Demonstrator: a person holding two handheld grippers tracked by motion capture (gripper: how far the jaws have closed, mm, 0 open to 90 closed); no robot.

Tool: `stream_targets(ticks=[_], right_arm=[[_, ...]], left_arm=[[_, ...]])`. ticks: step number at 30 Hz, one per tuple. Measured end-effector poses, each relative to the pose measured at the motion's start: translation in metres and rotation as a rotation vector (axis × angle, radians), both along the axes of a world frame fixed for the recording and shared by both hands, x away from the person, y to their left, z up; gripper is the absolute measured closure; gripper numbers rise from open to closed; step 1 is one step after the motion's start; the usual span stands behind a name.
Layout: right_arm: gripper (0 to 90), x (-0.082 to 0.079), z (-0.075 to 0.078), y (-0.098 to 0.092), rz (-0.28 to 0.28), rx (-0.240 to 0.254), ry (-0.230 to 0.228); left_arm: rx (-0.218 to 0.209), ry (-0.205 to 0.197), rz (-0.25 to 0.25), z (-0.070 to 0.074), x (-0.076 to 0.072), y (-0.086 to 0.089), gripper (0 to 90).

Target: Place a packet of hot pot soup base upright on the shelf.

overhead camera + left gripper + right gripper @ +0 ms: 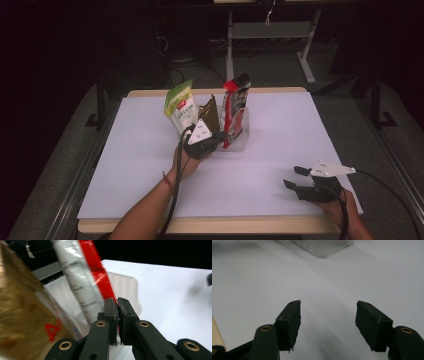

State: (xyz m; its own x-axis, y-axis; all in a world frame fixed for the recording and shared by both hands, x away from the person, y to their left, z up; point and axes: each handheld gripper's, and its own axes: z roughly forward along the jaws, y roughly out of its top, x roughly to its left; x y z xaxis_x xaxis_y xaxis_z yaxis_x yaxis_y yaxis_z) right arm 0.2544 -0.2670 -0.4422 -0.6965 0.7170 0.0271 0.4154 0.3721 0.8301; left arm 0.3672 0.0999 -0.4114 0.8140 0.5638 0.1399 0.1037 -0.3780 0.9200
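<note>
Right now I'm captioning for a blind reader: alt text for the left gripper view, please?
The left claw, its black jaws closed together with nothing visible between them, sits beside a red-and-white packet. A blurred brown packet is at left, and the white table stretches right.

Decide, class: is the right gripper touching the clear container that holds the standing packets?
Apart. The high view shows the right gripper near the table's front right, with bare white tabletop between it and the clear container.
</note>
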Motion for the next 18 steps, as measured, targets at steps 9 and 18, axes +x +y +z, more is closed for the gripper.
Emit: stream_targets(ticks=[9, 18], right_arm=[[36.5, 0.0, -0.001, 0.002, 0.001, -0.007, 0.008], [36.5, -0.001, -0.003, 0.002, -0.002, -0.017, 0.013]], left_arm=[[0.031, 0.0, 0.01, -0.007, 0.001, -0.01, 86.7], [0.124, 0.004, 0.053, -0.016, 0.005, -0.015, 89.4]])
